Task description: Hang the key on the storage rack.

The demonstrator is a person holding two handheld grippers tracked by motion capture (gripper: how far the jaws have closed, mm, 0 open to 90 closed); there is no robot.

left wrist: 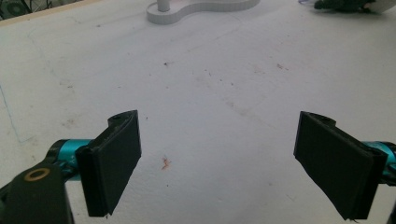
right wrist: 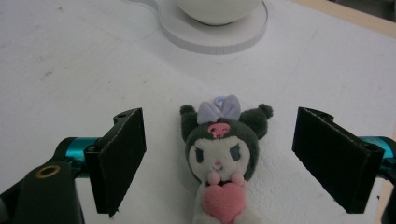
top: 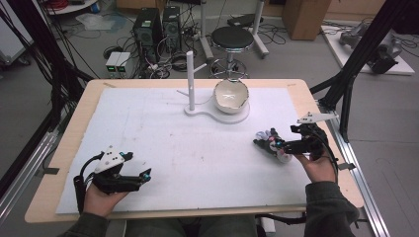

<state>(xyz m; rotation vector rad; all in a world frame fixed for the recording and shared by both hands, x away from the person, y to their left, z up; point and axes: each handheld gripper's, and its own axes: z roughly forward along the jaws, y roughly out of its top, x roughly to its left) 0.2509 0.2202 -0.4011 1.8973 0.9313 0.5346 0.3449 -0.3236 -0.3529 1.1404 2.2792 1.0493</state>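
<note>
A small plush doll (right wrist: 220, 156) with a dark hood, a lilac bow and a pink heart lies on its back on the white mat. It lies between the jaws of my right gripper (right wrist: 219, 161), which stand wide apart and clear of its sides, so that gripper is open. From above, the doll (top: 271, 142) and right gripper (top: 269, 143) are at the mat's right side. My left gripper (top: 141, 168) rests near the front left, open, with bare mat between its jaws (left wrist: 217, 163).
A white stand (top: 217, 114) at the mat's far middle carries an upright post (top: 190, 79) and a white bowl (top: 230, 95). The mat (top: 178, 148) covers a wooden table (top: 74, 118). Black frame posts rise at both sides.
</note>
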